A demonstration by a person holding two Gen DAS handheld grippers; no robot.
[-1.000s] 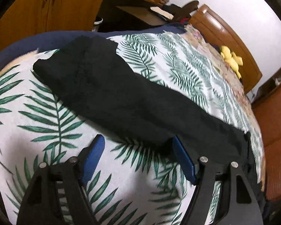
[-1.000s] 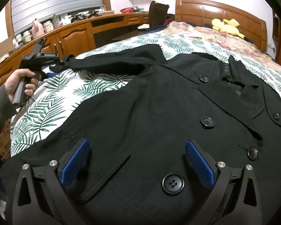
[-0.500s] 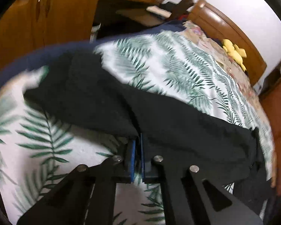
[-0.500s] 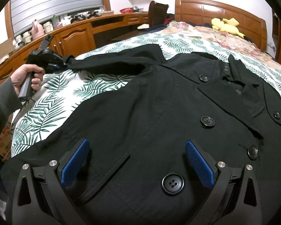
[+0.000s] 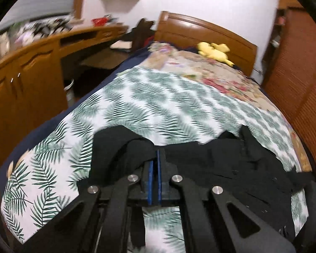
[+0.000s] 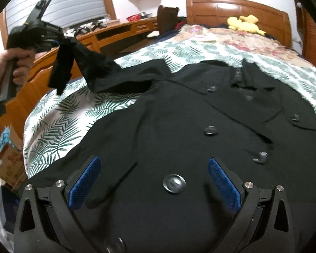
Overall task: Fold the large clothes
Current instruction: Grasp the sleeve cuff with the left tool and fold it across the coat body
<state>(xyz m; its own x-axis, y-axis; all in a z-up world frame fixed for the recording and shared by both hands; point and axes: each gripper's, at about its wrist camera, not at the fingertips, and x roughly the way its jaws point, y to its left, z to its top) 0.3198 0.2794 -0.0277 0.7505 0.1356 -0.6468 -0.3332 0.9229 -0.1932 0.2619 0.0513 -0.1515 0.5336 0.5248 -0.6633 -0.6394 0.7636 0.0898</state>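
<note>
Black buttoned cloth coat (image 6: 179,126): sleeve (image 6: 99,67) pinched in left gripper (image 5: 157,168); right gripper (image 6: 153,181) agape, empty. Carry sleeve flat across chest.

A: Warm indoor light, fairly dim. The black coat (image 6: 179,109) swallows detail; its folds barely read.

B: Motion blur too. In the left wrist view the cabinets (image 5: 27,88) and leaf-print bedspread (image 5: 158,105) smear; in the right wrist view the buttons (image 6: 174,183) are ghosted.

A: Fisheye bends the headboard (image 6: 238,10), and black vignette fills every corner. The white wall (image 5: 200,4) is brightest, nearly washed out.
</note>
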